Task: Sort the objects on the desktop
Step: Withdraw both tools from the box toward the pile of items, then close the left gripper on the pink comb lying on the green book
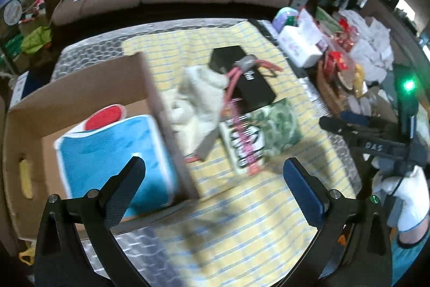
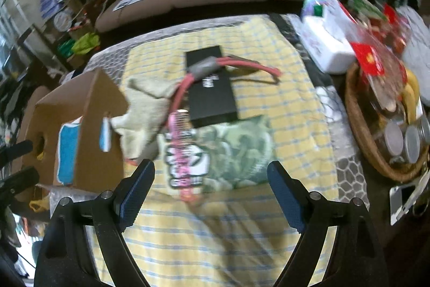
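The left gripper is being held over the near edge of a yellow checked cloth that is spread on the table, with its jaws standing wide and nothing between them. The right gripper is likewise being held with jaws wide and empty above the same cloth. A cardboard box is being kept at the left side of the cloth, and a blue and white pack with a red patch is lying inside it. Just beside the box wall, a cream cloth item is being seen, blurred, possibly a glove. A black box is lying farther back, with a red strap draped across it. A green patterned packet is lying in front of the black box, and a pink comb is resting across its left end. A wicker basket of jars and snacks is being kept at the right table edge.
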